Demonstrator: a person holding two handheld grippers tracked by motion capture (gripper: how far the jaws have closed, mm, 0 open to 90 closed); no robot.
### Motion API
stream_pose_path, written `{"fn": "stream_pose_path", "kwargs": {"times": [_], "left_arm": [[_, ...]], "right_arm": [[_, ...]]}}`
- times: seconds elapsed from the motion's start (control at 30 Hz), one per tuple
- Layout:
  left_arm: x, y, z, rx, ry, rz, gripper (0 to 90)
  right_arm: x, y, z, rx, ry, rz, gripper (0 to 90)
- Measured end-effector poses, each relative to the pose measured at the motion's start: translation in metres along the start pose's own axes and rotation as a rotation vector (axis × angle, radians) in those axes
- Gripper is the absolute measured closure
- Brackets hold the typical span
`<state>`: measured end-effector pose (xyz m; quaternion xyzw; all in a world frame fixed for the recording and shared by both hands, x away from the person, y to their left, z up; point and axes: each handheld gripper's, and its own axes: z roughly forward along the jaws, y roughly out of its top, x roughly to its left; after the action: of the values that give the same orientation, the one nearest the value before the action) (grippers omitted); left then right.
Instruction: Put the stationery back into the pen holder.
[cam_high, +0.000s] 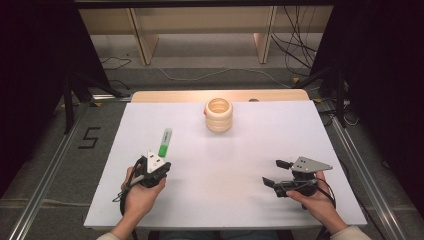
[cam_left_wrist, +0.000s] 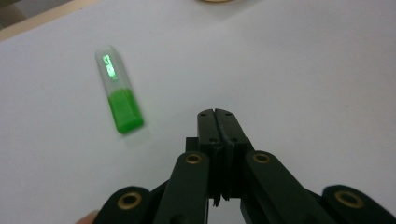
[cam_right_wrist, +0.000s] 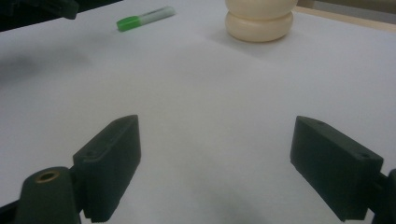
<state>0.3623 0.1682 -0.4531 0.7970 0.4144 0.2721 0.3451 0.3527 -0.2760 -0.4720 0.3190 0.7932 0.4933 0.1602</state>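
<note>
A green highlighter (cam_high: 165, 142) with a clear cap lies on the white table (cam_high: 225, 150), left of centre. It appears up and to the left in the left gripper view as the highlighter (cam_left_wrist: 119, 95), and far off as the highlighter (cam_right_wrist: 144, 17) in the right gripper view. My left gripper (cam_high: 159, 167) sits just below the highlighter's green end, its jaws pressed together on nothing, as the left gripper (cam_left_wrist: 215, 114) shows. My right gripper (cam_high: 272, 172) rests at the front right, jaws wide apart, and the right gripper (cam_right_wrist: 215, 158) holds nothing. A cream ribbed wooden pot (cam_high: 219, 114) stands at the table's far centre.
A small red thing (cam_high: 205, 112) peeks from behind the pot's left side. A wooden board edge (cam_high: 220, 95) runs along the table's far side. Cables lie on the floor beyond, and dark stands flank the table. The pot's base (cam_right_wrist: 259, 21) shows ahead of my right gripper.
</note>
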Motion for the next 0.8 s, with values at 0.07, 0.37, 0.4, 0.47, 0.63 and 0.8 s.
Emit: {"fn": "stream_pose_path", "kwargs": {"times": [0.07, 0.37, 0.4, 0.47, 0.63, 0.8], "left_arm": [[0.009, 0.009, 0.01, 0.005, 0.001, -0.001, 89.7], [0.047, 0.044, 0.058, 0.064, 0.019, 0.016, 89.8], [0.05, 0.048, 0.063, 0.072, 0.014, 0.017, 89.8], [0.053, 0.051, 0.068, 0.078, 0.014, 0.02, 89.8], [0.067, 0.063, 0.092, 0.128, 0.019, 0.024, 89.8], [0.069, 0.065, 0.105, 0.148, 0.018, 0.026, 89.8]], "right_arm": [[0.0, 0.0, 0.0, 0.003, -0.002, 0.009, 17.2], [-0.001, -0.001, -0.001, 0.002, -0.001, 0.015, 17.2], [-0.001, -0.001, 0.0, 0.002, 0.0, 0.013, 17.2], [-0.001, -0.001, 0.0, 0.002, 0.001, 0.015, 17.2], [-0.001, -0.001, 0.0, 0.007, 0.007, 0.019, 17.2], [-0.001, -0.002, 0.0, 0.008, 0.007, 0.021, 17.2]]}}
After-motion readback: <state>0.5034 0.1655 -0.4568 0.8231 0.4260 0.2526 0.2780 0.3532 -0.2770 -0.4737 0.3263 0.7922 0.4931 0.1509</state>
